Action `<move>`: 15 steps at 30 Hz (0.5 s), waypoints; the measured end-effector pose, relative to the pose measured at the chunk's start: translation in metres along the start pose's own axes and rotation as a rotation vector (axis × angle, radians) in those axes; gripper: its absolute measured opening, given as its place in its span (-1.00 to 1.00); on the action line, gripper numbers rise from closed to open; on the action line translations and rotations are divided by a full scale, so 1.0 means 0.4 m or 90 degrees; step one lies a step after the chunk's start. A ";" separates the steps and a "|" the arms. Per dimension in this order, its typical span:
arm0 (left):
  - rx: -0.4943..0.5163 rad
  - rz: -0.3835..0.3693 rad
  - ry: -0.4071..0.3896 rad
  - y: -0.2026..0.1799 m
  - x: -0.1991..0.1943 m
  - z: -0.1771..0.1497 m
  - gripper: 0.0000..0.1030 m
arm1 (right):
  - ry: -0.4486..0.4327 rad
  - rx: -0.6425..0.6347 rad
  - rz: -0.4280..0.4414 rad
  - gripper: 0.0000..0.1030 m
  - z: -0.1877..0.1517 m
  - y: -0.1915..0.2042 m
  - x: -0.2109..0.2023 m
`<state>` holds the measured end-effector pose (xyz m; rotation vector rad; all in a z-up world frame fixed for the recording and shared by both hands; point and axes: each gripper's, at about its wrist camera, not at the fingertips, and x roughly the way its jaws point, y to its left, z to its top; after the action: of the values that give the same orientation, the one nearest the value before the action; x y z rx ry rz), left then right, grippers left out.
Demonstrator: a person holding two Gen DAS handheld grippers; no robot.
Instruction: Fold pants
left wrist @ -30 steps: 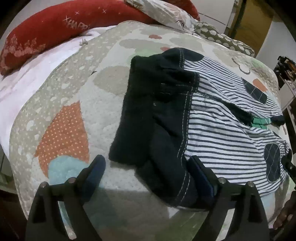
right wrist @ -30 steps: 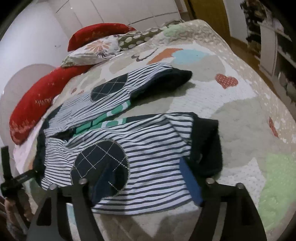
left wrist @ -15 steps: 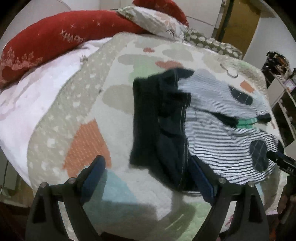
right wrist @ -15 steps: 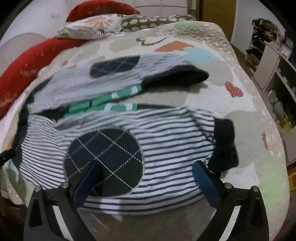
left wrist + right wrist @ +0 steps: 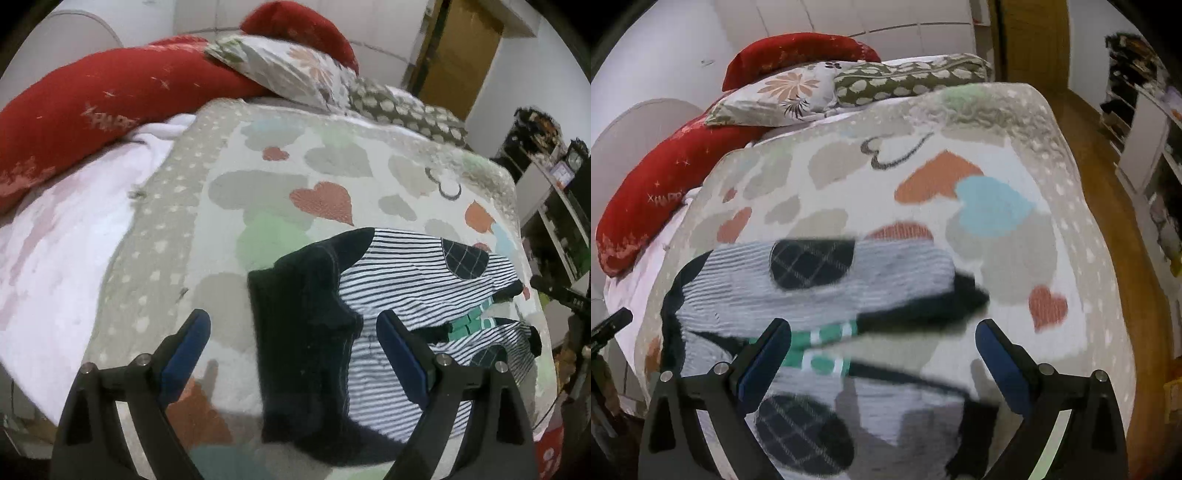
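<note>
The pants (image 5: 388,314) lay flat on the bed (image 5: 229,229), unfolded, with the dark waistband (image 5: 303,332) toward the left tongs (image 5: 291,347) and the two striped legs spread apart toward the right tongs (image 5: 882,354). Both tongs stood wide and held nothing. Compared with one second earlier, each camera had pulled back and tilted up: more of the bed and the pillows (image 5: 288,66) had come into view, and the pants sat lower in both views. The right view was blurred, which suggested that hand was in motion. The near leg (image 5: 849,417) lay beneath the right tongs, and the far leg (image 5: 820,284) lay ahead of them. No fold had been made. The withdrawal was judged a repositioning before a first grasp, probably of one leg to lay it over the other.
</note>
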<state>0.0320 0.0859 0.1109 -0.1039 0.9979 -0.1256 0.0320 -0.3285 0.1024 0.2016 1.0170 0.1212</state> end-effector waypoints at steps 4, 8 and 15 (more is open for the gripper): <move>0.047 -0.003 0.039 -0.046 0.075 0.046 0.76 | 0.029 -0.067 0.004 0.97 0.052 0.029 0.057; 0.082 -0.023 0.067 -0.102 0.153 0.088 0.76 | 0.057 -0.135 -0.006 0.97 0.091 0.067 0.126; 0.091 -0.107 0.146 -0.149 0.313 0.154 0.76 | 0.060 -0.238 -0.006 0.97 0.149 0.146 0.222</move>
<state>0.1475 0.0098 0.0488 -0.0421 1.2050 -0.3684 0.1287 -0.2612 0.0719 -0.1503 1.0697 0.3106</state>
